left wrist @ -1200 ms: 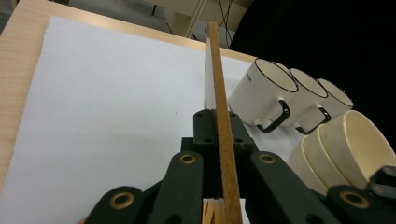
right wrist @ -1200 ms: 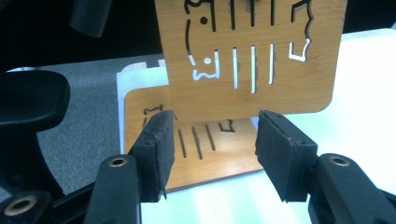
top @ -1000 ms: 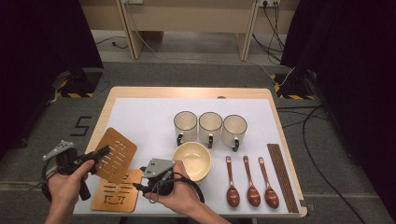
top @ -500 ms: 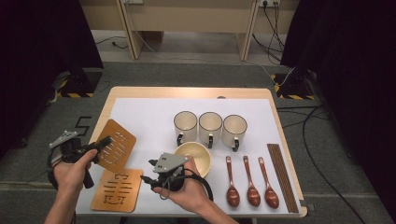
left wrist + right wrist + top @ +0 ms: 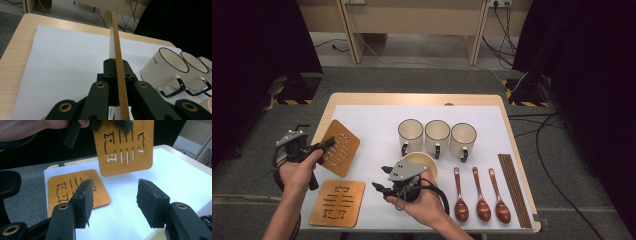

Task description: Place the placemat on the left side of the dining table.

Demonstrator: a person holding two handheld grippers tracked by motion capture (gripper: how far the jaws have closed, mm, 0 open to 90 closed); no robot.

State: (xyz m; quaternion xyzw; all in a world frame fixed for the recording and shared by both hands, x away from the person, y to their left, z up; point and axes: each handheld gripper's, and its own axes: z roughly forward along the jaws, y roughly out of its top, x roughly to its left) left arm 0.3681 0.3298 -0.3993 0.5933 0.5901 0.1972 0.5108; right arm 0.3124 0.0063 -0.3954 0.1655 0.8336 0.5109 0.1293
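My left tool (image 5: 328, 145) is clamped on the near edge of one wooden trivet (image 5: 341, 147), and I see that trivet lifted off the worktop (image 5: 377, 100) at its left side, tilted, with its far corner reaching over the white sheet (image 5: 377, 125). In the left gripper view the trivet (image 5: 117, 50) stands edge-on, a thin brown strip running straight up the middle between the two black jaws, which press on it from both sides. In the right gripper view the same trivet (image 5: 123, 145) hangs in the air with its fish-bone cut-out facing me, the left tool (image 5: 120, 123) biting its top edge.

A second trivet (image 5: 337, 202) lies flat at the near left corner of the worktop, below the held one and apart from it. In the right gripper view this second trivet (image 5: 77, 191) sits on the sheet just beyond my left-hand jaw, partly hidden by it.

My right tool (image 5: 379, 186) has its jaws standing apart with nothing between them; it points left toward the flat trivet, near it but not touching. Just behind that hand sits a cream bowl (image 5: 424, 161), and farther back a row of three mugs (image 5: 437, 136). Three brown spoons (image 5: 482, 197) and a bundle of dark chopsticks (image 5: 514, 190) lie to the right.
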